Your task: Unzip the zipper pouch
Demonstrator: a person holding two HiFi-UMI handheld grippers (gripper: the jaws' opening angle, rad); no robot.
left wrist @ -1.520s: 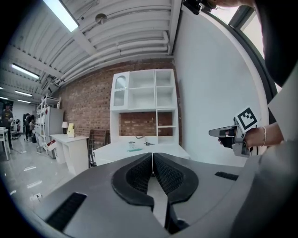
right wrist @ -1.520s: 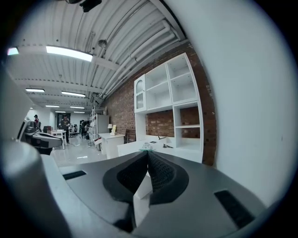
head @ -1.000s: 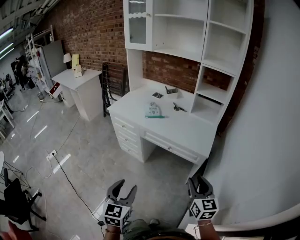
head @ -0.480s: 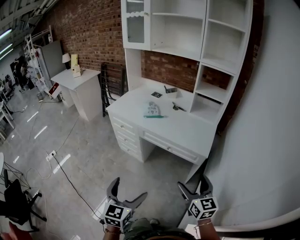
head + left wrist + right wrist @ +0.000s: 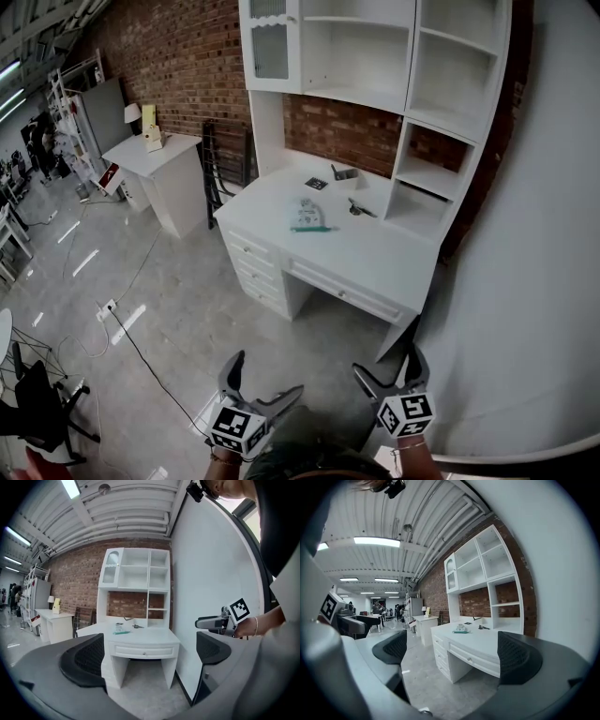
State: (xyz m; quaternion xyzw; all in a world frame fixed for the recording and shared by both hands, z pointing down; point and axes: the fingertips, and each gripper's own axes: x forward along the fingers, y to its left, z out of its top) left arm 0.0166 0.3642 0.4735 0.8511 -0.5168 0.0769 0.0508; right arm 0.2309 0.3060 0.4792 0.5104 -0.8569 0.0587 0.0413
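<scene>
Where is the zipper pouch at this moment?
In the head view, the zipper pouch lies near the middle of the white desk, just left of a small dark object.

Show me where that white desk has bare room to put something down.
The desk is bare from the zipper pouch to its right front corner, and along the front edge above the drawers. The hutch shelves look empty too. It is busier at the back, where small dark items lie near the brick wall.

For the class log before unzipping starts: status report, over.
Left gripper, right gripper: fingers just opened wide, both empty. Zipper pouch lies on the white desk, far off, untouched. Only floor between; nothing blocks.
</scene>
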